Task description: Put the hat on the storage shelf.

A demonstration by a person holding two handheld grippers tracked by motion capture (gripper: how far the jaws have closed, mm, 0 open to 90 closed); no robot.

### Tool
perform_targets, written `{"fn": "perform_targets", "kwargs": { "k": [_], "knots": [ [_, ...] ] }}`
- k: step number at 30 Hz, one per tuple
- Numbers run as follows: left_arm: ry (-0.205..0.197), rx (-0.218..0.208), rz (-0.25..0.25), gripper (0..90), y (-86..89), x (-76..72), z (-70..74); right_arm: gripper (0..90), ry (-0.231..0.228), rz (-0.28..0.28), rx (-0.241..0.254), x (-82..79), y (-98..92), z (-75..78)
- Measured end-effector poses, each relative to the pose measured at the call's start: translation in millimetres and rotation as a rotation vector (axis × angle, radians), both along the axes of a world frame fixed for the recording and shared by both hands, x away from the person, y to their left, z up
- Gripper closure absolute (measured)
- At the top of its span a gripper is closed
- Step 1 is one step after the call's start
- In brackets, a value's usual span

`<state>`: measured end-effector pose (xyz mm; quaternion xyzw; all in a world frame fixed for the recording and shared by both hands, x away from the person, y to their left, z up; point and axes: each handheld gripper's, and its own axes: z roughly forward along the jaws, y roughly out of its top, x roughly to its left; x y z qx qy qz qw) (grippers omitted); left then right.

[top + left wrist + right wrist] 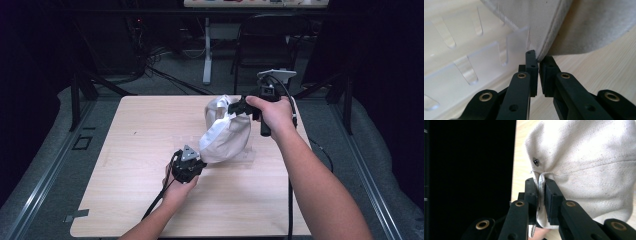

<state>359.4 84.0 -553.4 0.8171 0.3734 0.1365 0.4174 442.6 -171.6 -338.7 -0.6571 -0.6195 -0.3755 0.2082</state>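
1. We see a light wooden table (130, 200) that bears everything.
2. On its far right part lies an off-white canvas bag (225, 137), partly over a clear slotted plastic tray (461, 72).
3. Our right gripper (541, 192) is pinched tight on a fold of the bag's upper edge, beside a small metal rivet (536, 161).
4. Our left gripper (538, 65) is clamped on the bag's lower seam, jaws nearly together.
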Motion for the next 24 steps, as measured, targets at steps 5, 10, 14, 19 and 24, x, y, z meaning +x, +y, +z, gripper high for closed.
{"fn": "perform_targets", "kwargs": {
  "k": [5, 10, 14, 19, 24],
  "knots": [
    [-0.002, -0.019, 0.008, 86.1, 0.7, -1.2, -4.7, 82.2, 0.015, 0.000, -0.015, 1.0, 1.8, -8.9],
    [-0.010, -0.008, 0.001, 85.6, 0.7, -2.5, -4.3, 82.2, 0.017, 0.000, -0.021, 0.1, -0.7, -9.2],
    [-0.011, -0.036, 0.010, 83.2, 2.7, -4.2, -3.7, 81.9, 0.006, -0.004, -0.022, -0.8, -3.0, -9.3],
    [-0.007, -0.044, 0.003, 78.2, 8.1, -8.8, 0.1, 80.1, 0.014, 0.003, -0.018, -3.3, -8.1, -9.3],
    [-0.015, -0.033, 0.009, 71.7, 20.0, -16.5, 4.5, 74.4, -0.008, -0.012, 0.008, -8.7, -13.8, -5.4]
  ]
}}
